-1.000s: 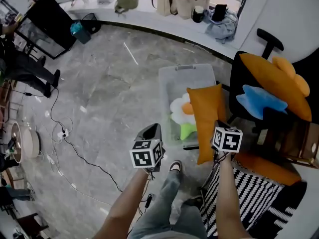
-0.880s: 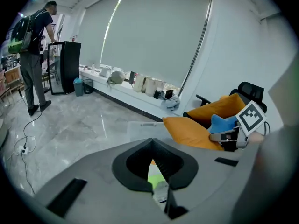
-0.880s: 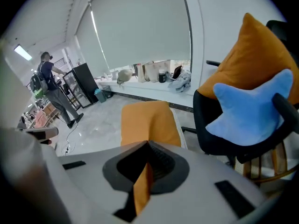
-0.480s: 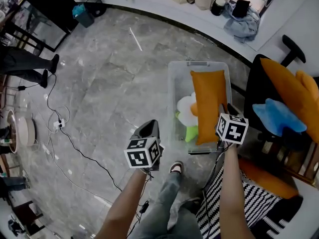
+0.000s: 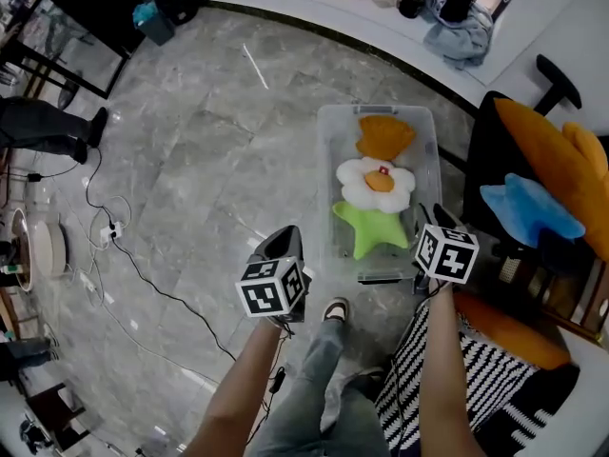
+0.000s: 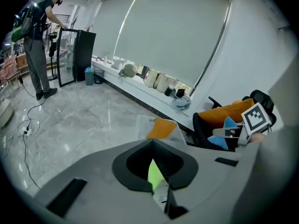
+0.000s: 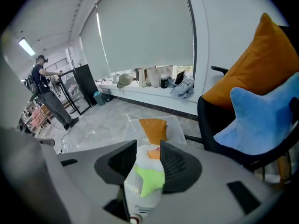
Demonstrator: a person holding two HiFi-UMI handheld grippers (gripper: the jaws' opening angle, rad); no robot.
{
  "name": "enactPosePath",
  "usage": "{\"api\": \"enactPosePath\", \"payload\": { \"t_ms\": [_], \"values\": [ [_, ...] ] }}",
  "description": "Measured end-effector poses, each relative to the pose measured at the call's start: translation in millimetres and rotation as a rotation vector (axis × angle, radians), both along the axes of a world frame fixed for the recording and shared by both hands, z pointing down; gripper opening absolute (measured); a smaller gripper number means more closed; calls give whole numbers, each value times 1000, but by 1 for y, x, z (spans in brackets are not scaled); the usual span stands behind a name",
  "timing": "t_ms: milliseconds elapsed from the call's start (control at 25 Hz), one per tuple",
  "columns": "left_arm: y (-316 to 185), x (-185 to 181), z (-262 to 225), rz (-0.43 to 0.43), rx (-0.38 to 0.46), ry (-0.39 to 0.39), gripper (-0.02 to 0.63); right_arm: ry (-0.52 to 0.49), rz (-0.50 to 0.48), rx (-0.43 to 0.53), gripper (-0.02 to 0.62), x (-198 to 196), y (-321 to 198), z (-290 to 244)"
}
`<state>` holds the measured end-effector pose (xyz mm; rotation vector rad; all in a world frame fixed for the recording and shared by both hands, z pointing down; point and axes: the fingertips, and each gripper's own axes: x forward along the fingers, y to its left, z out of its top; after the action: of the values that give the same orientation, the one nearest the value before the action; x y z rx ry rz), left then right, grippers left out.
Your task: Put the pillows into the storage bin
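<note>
1. Grey marble floor carried the clear, open-topped storage bin (image 5: 329, 177), which stood just ahead of your feet, so pillows could be lowered in from above.
2. Three pillows lay inside the bin in a row. The orange pillow (image 5: 383, 134) was at its far end, the flower pillow (image 5: 378, 183) in its middle and the green star pillow (image 5: 373, 228) at its near end. They lay flat, which probably left room on top for more.
3. Your right hand-held gripper (image 5: 430, 221) hung over the bin's near right corner with its jaws well parted. Nothing sat between them, and only the bin and its pillows showed through the gap.
4. Your left hand-held gripper (image 5: 284, 248) hovered just outside the bin's near left side. Its jaws were drawn almost together to a thin slit and gripped nothing, so it looked parked out of the way.
5. Just to the right of the bin, a black chair (image 5: 483, 160) held a large orange cushion (image 5: 552, 155) and a blue star pillow (image 5: 528, 212). These had not yet been put in, and your right hand-held gripper was the nearer one to them.
</note>
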<state>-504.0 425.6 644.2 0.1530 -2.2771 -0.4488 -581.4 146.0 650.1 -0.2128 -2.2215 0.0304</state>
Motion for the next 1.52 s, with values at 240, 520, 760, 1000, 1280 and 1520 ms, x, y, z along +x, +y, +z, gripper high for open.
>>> {"api": "enactPosePath", "payload": {
  "t_ms": [240, 520, 760, 1000, 1280, 1520],
  "values": [
    [-13, 11, -13, 14, 7, -14, 2, -7, 3, -3, 156, 20, -9, -10],
    [-23, 24, -33, 14, 11, -43, 2, -45, -1, -18, 158, 36, -14, -36],
    [-35, 37, -66, 5, 25, -88, 2, -75, -23, -34, 161, 60, -17, -69],
    [-50, 56, -115, 31, 15, -142, 2, -107, -43, -74, 158, 98, -19, -117],
    [-66, 108, -191, 20, 32, -227, 2, -176, -52, -159, 8, 176, -33, -188],
    [-76, 148, -256, -4, 44, -326, 2, -294, -17, -156, 1, 223, -80, -258]
  ]
}}
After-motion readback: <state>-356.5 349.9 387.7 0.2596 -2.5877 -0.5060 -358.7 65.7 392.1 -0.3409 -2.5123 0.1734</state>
